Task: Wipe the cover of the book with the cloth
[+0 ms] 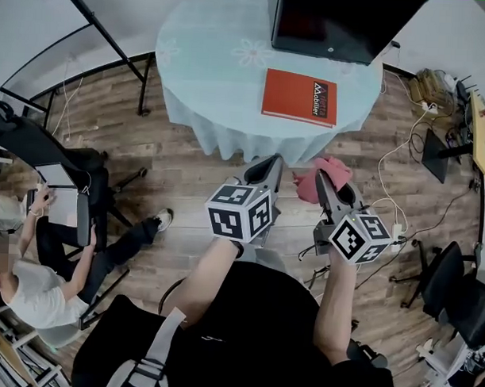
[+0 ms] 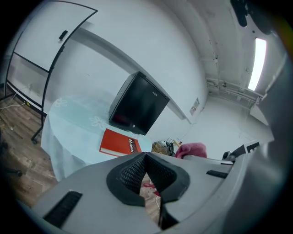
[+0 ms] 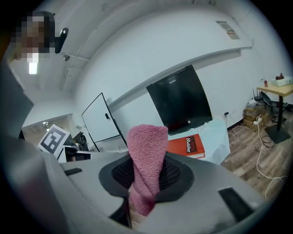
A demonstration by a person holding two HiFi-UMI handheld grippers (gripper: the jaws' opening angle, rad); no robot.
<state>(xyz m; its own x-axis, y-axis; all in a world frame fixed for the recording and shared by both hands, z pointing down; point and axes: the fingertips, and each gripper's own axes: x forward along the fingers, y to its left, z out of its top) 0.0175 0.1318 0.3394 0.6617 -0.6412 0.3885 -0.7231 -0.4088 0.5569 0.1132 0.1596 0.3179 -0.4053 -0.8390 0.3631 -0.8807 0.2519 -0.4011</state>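
An orange-red book lies flat on the round table, near its front right edge; it also shows in the left gripper view and the right gripper view. My right gripper is shut on a pink cloth, which stands up between the jaws in the right gripper view. My left gripper hangs beside it, jaws together with nothing held. Both grippers are short of the table, above the wooden floor.
A black monitor stands at the table's back, just behind the book. A person sits on a chair at the left. Black stand legs are left of the table. Cables and a chair lie at the right.
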